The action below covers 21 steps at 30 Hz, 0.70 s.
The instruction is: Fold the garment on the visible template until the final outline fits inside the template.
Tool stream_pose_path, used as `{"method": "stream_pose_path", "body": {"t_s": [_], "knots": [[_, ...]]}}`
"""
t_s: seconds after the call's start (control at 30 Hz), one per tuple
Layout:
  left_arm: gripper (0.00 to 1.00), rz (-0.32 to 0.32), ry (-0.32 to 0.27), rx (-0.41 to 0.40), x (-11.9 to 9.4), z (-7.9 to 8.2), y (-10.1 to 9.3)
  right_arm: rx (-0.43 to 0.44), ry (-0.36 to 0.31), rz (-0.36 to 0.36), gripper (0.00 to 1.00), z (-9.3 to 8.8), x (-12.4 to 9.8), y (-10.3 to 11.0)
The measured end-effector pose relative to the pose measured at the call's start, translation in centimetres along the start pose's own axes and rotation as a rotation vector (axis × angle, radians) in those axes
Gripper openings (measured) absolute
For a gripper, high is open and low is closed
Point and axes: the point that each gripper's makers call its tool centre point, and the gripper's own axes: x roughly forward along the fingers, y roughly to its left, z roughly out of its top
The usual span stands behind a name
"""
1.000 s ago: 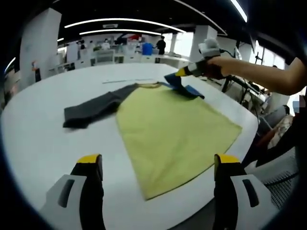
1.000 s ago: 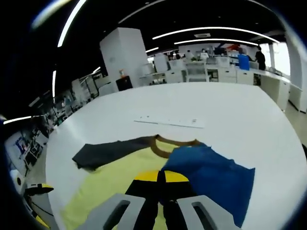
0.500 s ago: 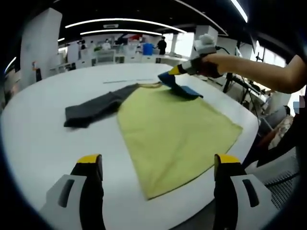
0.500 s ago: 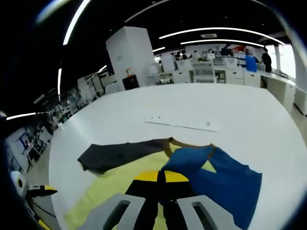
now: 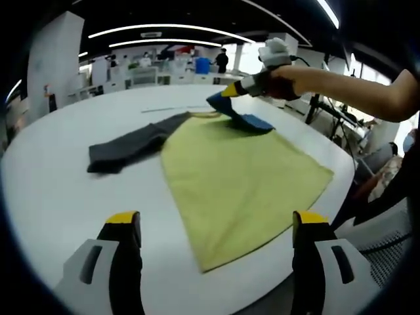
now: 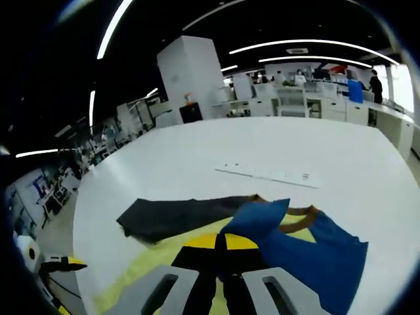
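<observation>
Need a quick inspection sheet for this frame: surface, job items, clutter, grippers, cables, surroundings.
Surface: white round table, bare around the garment; no template outline made out.
Job's things: yellow-bodied shirt lying flat; dark grey sleeve spread out to one side; blue sleeve lifted at its edge, being folded over the body.
Clutter: thin white strip on the table beyond the collar.
Grippers: right gripper shut on the blue sleeve, held by a hand; left gripper open, jaws wide apart, hanging over the table's near edge, apart from the shirt.
Cables: dark cable behind the right gripper.
Surroundings: open office, white desks, ceiling strip lights, people far back.
</observation>
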Motion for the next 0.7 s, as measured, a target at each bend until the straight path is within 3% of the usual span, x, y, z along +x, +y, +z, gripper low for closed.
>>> {"method": "stream_pose_path", "body": {"t_s": [0.4, 0.6, 0.7], "knots": [[0.92, 0.010, -0.010, -0.013, -0.3, -0.1, 0.3, -0.042, 0.016, 0.046, 0.00, -0.5, 1.8, 3.1], [0.91, 0.046, -0.023, -0.023, -0.8, -0.1, 1.2, -0.088, 0.075, 0.055, 0.00, -2.6, 3.2, 4.0], [0.90, 0.042, -0.069, -0.019, -1.0, 0.7, 1.1, -0.040, 0.096, 0.070, 0.00, -3.9, 4.4, 4.5]]}}
